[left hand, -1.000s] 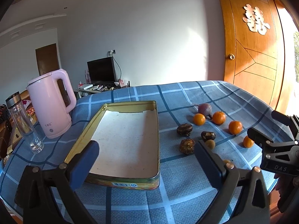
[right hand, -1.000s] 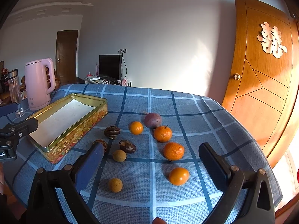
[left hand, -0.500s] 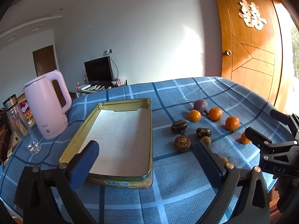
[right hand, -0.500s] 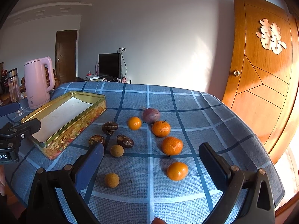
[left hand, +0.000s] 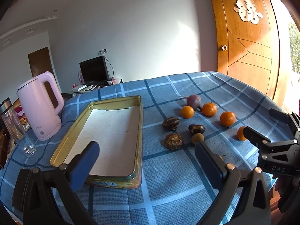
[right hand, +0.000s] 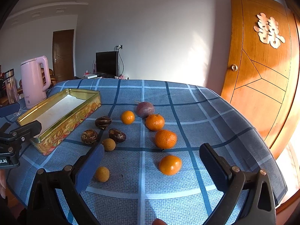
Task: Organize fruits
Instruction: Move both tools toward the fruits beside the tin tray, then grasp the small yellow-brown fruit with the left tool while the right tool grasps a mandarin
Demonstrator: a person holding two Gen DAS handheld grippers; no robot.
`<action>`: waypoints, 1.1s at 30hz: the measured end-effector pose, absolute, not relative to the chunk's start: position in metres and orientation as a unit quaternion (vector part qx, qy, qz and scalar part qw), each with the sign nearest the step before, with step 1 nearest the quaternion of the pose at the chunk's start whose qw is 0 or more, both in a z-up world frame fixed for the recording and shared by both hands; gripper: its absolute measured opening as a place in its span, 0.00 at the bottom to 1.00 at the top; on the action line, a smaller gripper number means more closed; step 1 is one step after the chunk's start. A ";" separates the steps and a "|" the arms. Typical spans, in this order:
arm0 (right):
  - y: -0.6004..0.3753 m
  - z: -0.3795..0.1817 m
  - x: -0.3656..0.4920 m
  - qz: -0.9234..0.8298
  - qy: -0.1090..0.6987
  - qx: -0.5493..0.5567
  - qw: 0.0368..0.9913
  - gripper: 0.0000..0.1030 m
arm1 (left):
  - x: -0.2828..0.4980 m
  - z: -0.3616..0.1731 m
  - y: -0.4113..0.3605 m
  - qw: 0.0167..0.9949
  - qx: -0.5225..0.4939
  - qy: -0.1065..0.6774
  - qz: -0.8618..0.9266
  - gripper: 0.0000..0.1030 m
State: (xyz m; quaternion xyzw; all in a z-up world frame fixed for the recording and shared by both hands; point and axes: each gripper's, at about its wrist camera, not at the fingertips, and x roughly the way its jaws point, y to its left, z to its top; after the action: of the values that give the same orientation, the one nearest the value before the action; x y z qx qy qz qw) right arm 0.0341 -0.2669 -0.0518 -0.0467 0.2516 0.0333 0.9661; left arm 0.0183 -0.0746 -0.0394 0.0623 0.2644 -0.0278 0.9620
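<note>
Both claws gape empty; your right claw (right hand: pixel 150 166) is nearer the nearest orange (right hand: pixel 170 164), the tin (left hand: pixel 139 131) far left.

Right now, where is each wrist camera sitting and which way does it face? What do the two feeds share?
Left wrist: low at the table's near edge, looking along the open left tool over the empty gold tin; the right tool shows at far right.
Right wrist: low at the near edge further right, looking along the open right tool at the loose fruit, nearest orange between its fingers; the left tool shows at far left.
Shared: tin, fruit, pink kettle, wooden door.
</note>
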 end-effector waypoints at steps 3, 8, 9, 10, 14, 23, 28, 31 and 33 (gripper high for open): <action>-0.270 -0.055 0.035 0.032 0.255 -0.044 0.965 0.99 | 0.020 -0.042 -0.080 0.961 0.066 0.268 -0.030 1.00; -0.275 -0.059 0.036 0.031 0.258 -0.041 0.965 0.99 | 0.022 -0.046 -0.086 0.959 0.071 0.272 -0.034 1.00; -0.276 -0.059 0.036 0.031 0.258 -0.040 0.965 0.99 | 0.022 -0.046 -0.088 0.959 0.072 0.273 -0.036 1.00; -0.277 -0.060 0.037 0.031 0.259 -0.039 0.965 0.99 | 0.022 -0.047 -0.089 0.959 0.073 0.273 -0.036 1.00; -0.282 -0.063 0.037 0.032 0.262 -0.033 0.964 0.99 | 0.024 -0.050 -0.096 0.957 0.078 0.276 -0.040 1.00; -0.307 -0.078 0.034 0.027 0.275 -0.015 0.961 0.99 | 0.031 -0.065 -0.120 0.948 0.081 0.298 -0.076 1.00; -0.321 -0.090 0.036 0.019 0.290 -0.008 0.957 0.99 | 0.043 -0.080 -0.136 0.936 0.078 0.328 -0.104 0.95; -0.329 -0.095 0.039 0.015 0.299 -0.002 0.954 0.97 | 0.051 -0.089 -0.149 0.928 0.081 0.345 -0.117 0.85; -0.332 -0.098 0.043 0.017 0.307 0.002 0.951 0.90 | 0.056 -0.095 -0.156 0.921 0.084 0.357 -0.128 0.73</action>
State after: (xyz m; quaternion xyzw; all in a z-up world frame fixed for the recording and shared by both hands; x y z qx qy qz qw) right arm 0.0431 -0.3321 -0.0981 0.0019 0.3073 0.0173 0.9515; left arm 0.0561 -0.1558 -0.0953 0.0836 0.3575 -0.1279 0.9213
